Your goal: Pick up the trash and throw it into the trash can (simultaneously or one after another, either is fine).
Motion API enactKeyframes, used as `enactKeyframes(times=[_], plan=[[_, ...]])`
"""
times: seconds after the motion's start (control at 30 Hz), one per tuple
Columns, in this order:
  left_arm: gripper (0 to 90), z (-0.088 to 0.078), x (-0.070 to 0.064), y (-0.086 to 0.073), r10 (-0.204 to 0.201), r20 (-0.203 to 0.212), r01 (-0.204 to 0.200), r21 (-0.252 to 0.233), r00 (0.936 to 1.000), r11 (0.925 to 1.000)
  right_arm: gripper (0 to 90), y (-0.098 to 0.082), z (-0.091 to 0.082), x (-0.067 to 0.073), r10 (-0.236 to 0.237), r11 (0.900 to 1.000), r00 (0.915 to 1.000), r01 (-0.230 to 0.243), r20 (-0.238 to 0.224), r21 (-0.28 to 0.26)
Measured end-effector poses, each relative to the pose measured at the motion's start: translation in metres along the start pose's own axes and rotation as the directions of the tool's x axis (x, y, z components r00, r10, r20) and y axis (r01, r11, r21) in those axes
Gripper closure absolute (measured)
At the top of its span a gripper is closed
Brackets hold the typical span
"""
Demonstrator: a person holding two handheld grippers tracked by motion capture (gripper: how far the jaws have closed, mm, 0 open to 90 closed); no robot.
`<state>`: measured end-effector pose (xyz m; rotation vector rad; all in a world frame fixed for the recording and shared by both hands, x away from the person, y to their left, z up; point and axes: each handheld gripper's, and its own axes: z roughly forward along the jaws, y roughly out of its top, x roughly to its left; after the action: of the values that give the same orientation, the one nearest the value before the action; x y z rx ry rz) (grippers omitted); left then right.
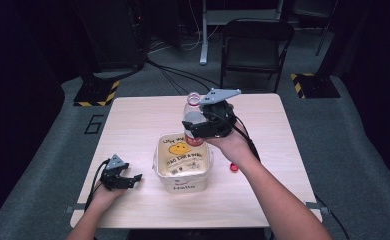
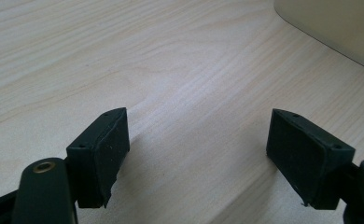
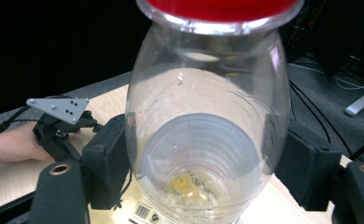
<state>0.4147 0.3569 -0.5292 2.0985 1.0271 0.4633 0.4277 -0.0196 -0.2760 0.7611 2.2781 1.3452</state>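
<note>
right gripper [image 1: 195, 131] clamped on one bottle [image 1: 193, 117] above one tub [image 1: 183, 162] | left gripper [image 1: 133, 180] jaws apart, near table [image 1: 133, 120] front edge | one red cap [image 1: 233, 167]

This looks like a lab or recording studio: a bare wooden table [image 1: 133, 120] on grey carpet, hazard-striped stand bases [image 1: 97, 93] (black-and-yellow), trailing floor cables [image 1: 178, 75], a folding chair [image 1: 254, 49].

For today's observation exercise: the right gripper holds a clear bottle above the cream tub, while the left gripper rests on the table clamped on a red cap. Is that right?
Not quite. The left gripper is open with nothing between its pads, as the left gripper view shows; the red cap lies on the table by the tub. The right gripper does hold the bottle.
</note>
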Motion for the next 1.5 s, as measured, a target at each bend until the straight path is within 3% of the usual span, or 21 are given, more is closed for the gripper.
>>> enactKeyframes(times=[1.07,1.5], plan=[[21.2,0.000,0.000,0.000,-0.002,0.004,0.002,0.006,1.0000,1.0000,25.8,-0.043,0.042,-0.004,0.045,0.998,0.9988,-0.046,0.019,0.050],[21.2,0.000,0.000,0.000,-0.001,0.003,0.001,0.003,1.0000,1.0000,25.8,-0.060,0.061,-0.002,0.028,0.995,0.9994,-0.030,0.020,0.094]])
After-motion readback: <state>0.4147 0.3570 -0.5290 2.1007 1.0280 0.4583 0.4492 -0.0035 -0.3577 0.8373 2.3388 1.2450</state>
